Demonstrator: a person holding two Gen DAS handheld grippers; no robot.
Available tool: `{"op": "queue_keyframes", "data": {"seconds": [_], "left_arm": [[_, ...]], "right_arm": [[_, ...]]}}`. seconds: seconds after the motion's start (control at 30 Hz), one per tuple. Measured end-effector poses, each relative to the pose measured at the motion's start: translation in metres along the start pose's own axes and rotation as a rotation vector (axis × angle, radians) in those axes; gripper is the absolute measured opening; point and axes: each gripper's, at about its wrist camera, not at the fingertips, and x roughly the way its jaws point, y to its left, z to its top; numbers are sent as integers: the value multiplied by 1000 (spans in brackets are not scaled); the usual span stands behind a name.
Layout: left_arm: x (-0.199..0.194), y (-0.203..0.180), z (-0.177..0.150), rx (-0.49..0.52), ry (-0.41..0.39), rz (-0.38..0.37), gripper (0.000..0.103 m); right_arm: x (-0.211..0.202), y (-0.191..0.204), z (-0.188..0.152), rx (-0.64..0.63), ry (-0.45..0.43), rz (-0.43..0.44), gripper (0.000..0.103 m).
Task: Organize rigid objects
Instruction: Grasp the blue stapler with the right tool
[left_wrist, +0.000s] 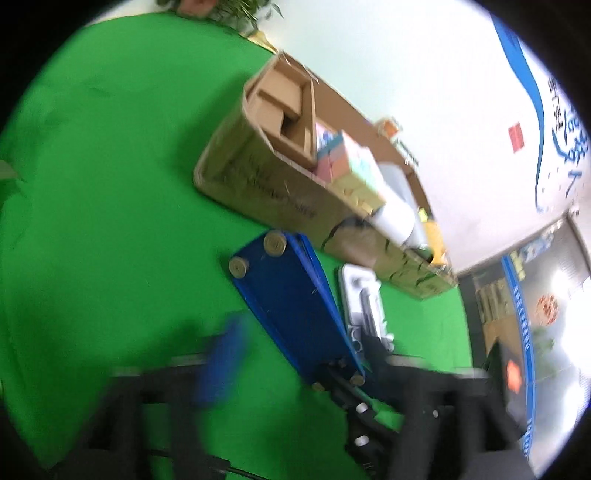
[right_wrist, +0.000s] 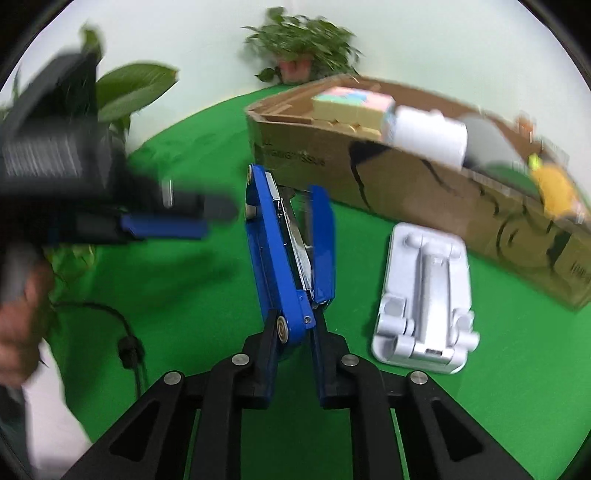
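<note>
A blue stapler (right_wrist: 280, 243) lies on its side on the green cloth, its flat base with cork feet (left_wrist: 291, 295) facing the left wrist view. My right gripper (right_wrist: 295, 326) is shut on the stapler's hinge end, a black finger on each side. My left gripper (right_wrist: 199, 219) hovers blurred just left of the stapler, apart from it. In its own view the left gripper (left_wrist: 299, 354) stands open, a blue pad (left_wrist: 221, 354) on the left and a black finger on the right, with the stapler's near end showing between them. A white folding phone stand (right_wrist: 424, 295) lies right of the stapler.
A long open cardboard box (right_wrist: 332, 162) stands behind the stapler, holding smaller cartons (left_wrist: 284, 107), pastel blocks (right_wrist: 351, 103), a white roll (right_wrist: 428, 136) and a yellow item (right_wrist: 554, 188). Potted plants (right_wrist: 299, 48) line the back. A black cable (right_wrist: 125, 343) and a person's hand (right_wrist: 18, 332) are at left.
</note>
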Motion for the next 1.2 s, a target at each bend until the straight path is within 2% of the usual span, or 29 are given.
{"op": "queue_keyframes", "data": {"seconds": [0.03, 0.13, 0.17, 0.27, 0.3, 0.33, 0.37, 0.43, 0.5, 0.53, 0.6, 0.67, 0.73, 0.77, 0.8, 0.9, 1.07, 1.13, 1.17, 1.2], "left_arm": [[-3, 0, 3, -15, -15, -12, 83], [-2, 4, 9, -80, 4, -90, 83], [-8, 10, 10, -90, -1, -93, 83], [-12, 17, 12, -112, -8, -70, 83], [-15, 19, 13, -122, -8, -64, 83], [-17, 25, 13, -130, -5, -59, 83], [-17, 29, 12, -135, 1, -52, 83], [-15, 32, 9, -140, 16, -40, 83], [-16, 35, 5, -141, 30, -39, 83], [-14, 33, 4, -140, 36, -40, 83], [-10, 29, 1, -127, 44, -38, 83], [-9, 28, 0, -123, 42, -39, 83], [-9, 29, 0, -131, 43, -41, 83], [-12, 32, 0, -135, 41, -40, 83], [-14, 34, 0, -138, 36, -39, 83], [-23, 40, 0, -151, 16, -33, 83], [-24, 46, 2, -169, 15, -23, 83], [-21, 43, 3, -159, 24, -23, 83], [-21, 43, 3, -153, 26, -24, 83], [-20, 42, 4, -148, 26, -25, 83]], "right_arm": [[-1, 8, -2, -62, -20, -43, 13], [-6, 24, -8, -229, -55, -156, 13], [-7, 29, -11, -285, -62, -196, 13], [-6, 53, -34, -598, -101, -407, 14], [-6, 56, -40, -655, -103, -433, 14], [-10, 55, -46, -683, -97, -418, 14], [-15, 51, -49, -679, -89, -362, 16], [-30, 39, -46, -586, -92, -225, 30], [-48, 23, -36, -447, -137, -114, 80], [-56, 18, -33, -388, -166, -72, 84], [-58, 4, -21, -285, -168, 14, 84], [-47, -8, -7, -200, -126, 90, 83], [-29, -12, 5, -157, -78, 123, 58], [-22, -8, 7, -166, -59, 120, 49], [-22, -1, 7, -201, -86, 77, 44], [-24, 14, -1, -270, -93, 53, 32], [-17, 23, -8, -283, -102, -26, 25], [-18, 17, -8, -244, -107, -45, 24], [-23, 10, -8, -196, -115, -26, 26], [-29, 1, -8, -133, -125, 2, 43]]}}
